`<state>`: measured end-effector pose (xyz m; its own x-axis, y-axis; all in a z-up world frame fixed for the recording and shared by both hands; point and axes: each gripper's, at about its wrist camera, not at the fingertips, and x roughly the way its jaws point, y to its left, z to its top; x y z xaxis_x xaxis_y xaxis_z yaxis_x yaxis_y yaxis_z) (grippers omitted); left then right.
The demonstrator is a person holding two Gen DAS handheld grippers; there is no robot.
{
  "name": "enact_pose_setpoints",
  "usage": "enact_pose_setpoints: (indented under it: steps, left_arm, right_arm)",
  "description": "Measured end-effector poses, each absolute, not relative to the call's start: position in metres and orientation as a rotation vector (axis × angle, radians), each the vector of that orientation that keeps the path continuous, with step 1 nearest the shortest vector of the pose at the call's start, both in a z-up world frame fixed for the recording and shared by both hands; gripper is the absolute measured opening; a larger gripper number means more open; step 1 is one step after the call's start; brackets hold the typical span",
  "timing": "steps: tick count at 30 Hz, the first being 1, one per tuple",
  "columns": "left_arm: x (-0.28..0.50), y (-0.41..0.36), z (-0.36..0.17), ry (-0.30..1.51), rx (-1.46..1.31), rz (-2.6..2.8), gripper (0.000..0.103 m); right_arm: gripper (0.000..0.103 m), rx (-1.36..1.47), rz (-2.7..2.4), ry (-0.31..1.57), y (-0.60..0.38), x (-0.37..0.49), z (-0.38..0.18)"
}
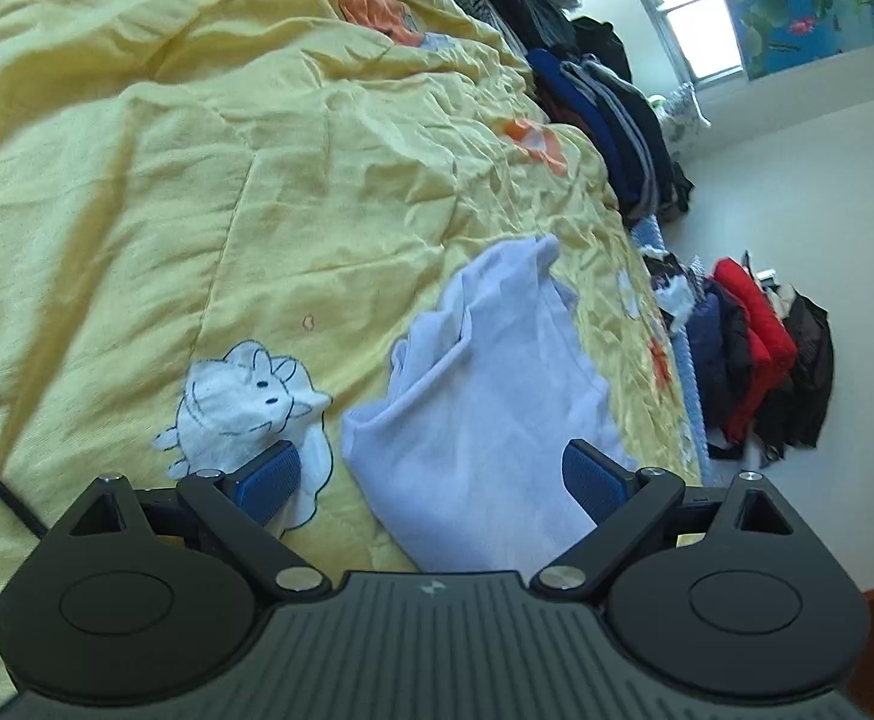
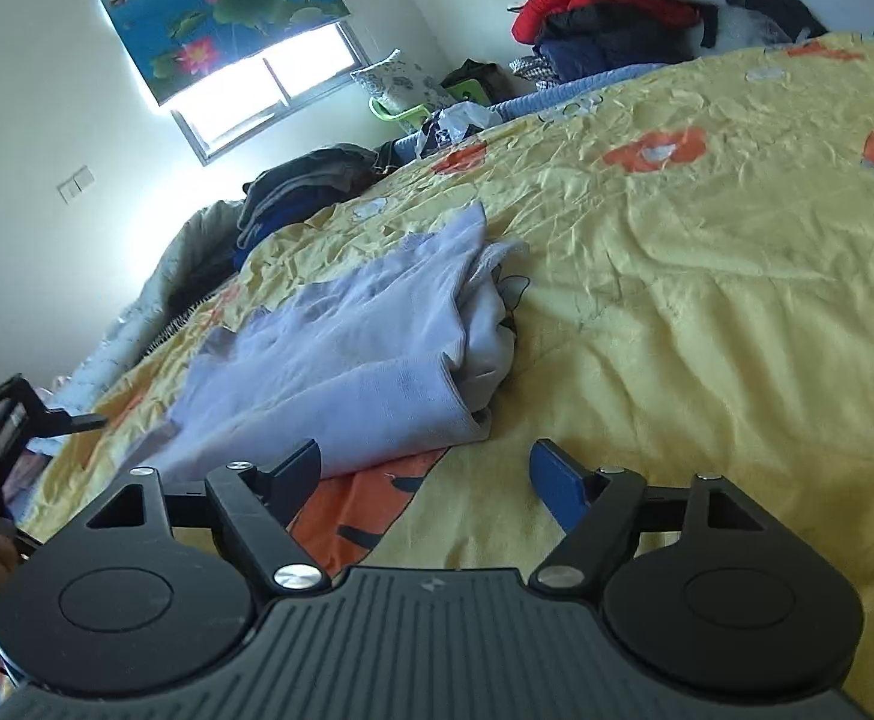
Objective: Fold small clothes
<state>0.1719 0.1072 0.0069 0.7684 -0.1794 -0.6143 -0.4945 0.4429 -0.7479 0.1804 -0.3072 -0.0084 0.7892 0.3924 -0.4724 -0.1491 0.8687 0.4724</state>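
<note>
A small pale lavender garment (image 1: pixel 485 408) lies crumpled on the yellow quilt (image 1: pixel 167 180). In the left wrist view it lies between and just beyond my left gripper (image 1: pixel 431 474), whose blue-padded fingers are wide open and empty. In the right wrist view the same garment (image 2: pixel 365 348) lies folded over in a loose heap, ahead and left of my right gripper (image 2: pixel 425 474), which is open and empty above the quilt (image 2: pixel 707 300). The left gripper (image 2: pixel 29 420) shows at the left edge of the right wrist view.
Dark clothes are stacked along the far side of the bed (image 1: pixel 611 114). A pile with a red jacket (image 1: pixel 755 342) lies at the bed's end, also in the right wrist view (image 2: pixel 599 6). A window with a lotus blind (image 2: pixel 215 12) is behind.
</note>
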Motion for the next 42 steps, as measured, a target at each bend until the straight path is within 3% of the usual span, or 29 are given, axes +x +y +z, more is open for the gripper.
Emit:
enact_pose_setpoints:
  steps: [2, 4, 6, 11, 13, 16, 22, 28, 30, 32, 37, 42]
  left_arm:
    - [0.177, 0.103, 0.008, 0.694, -1.103, 0.241, 0.091]
    - [0.179, 0.100, 0.006, 0.696, -1.106, 0.268, 0.056]
    - [0.180, 0.099, 0.001, 0.691, -1.126, 0.304, 0.040]
    - [0.182, 0.094, 0.003, 0.684, -1.096, 0.367, 0.035]
    - [0.183, 0.090, 0.005, 0.692, -1.063, 0.401, 0.022]
    - [0.186, 0.081, 0.011, 0.698, -0.991, 0.447, 0.012]
    - [0.196, 0.042, 0.047, 0.627, -0.729, 0.491, 0.009]
    - [0.215, -0.075, 0.099, 0.495, -0.221, 0.090, 0.007]
    - [0.215, -0.118, 0.099, 0.495, -0.100, -0.095, 0.007]
    - [0.220, -0.157, 0.084, 0.571, -0.023, -0.241, 0.007]
    - [0.230, -0.180, 0.042, 0.745, -0.019, -0.272, 0.007]
    - [0.190, -0.141, 0.058, 0.656, -0.051, -0.216, 0.008]
  right_arm:
    - [0.085, 0.442, 0.318, 0.592, -0.308, 0.181, -0.009]
    - [0.087, 0.441, 0.331, 0.591, -0.307, 0.181, -0.010]
    - [0.090, 0.442, 0.349, 0.591, -0.307, 0.181, -0.010]
    - [0.094, 0.494, 0.393, 0.593, -0.312, 0.181, -0.011]
    - [0.094, 0.524, 0.404, 0.593, -0.315, 0.181, -0.012]
    - [0.094, 0.561, 0.416, 0.593, -0.319, 0.181, -0.013]
    - [0.093, 0.640, 0.431, 0.580, -0.330, 0.181, -0.015]
    - [0.077, 0.926, 0.276, 0.425, -0.376, 0.170, -0.028]
    - [0.065, 0.987, 0.215, 0.395, -0.388, 0.169, -0.032]
    - [0.063, 1.016, 0.183, 0.384, -0.393, 0.169, -0.036]
    - [0.065, 0.987, 0.174, 0.386, -0.391, 0.171, -0.037]
    - [0.077, 0.921, 0.195, 0.419, -0.382, 0.177, -0.032]
